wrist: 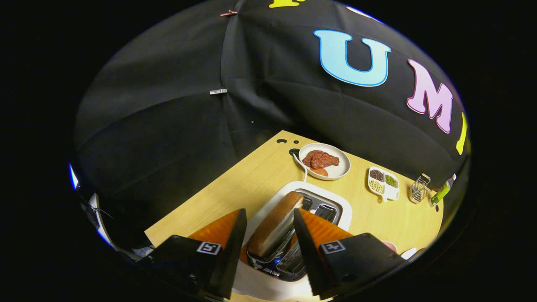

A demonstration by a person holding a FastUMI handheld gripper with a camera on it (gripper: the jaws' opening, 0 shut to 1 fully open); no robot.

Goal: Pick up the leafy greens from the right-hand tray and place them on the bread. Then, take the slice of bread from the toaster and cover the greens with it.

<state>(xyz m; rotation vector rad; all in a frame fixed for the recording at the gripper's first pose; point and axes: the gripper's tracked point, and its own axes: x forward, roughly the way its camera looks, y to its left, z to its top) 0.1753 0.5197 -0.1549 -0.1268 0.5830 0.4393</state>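
Observation:
A slice of bread (277, 226), brown crust and white crumb, stands on edge in the left slot of the white toaster (345, 209). It leans a little and sticks well out of the slot. My gripper (268, 213) hovers just above the toaster with one finger on each side of the slice. The right finger (312, 235) lies close against the slice's face. A small gap shows between the left finger (233, 239) and the crust. The gripper is open around the bread.
Beyond the toaster a white plate (342, 170) holds brown meat slices. To its right stand a divided dish (382, 182) of beans and a small wire rack (420, 187). The toaster's cord (301, 164) runs to the table's far edge. The wooden table (235, 184) ends at the black cloth wall.

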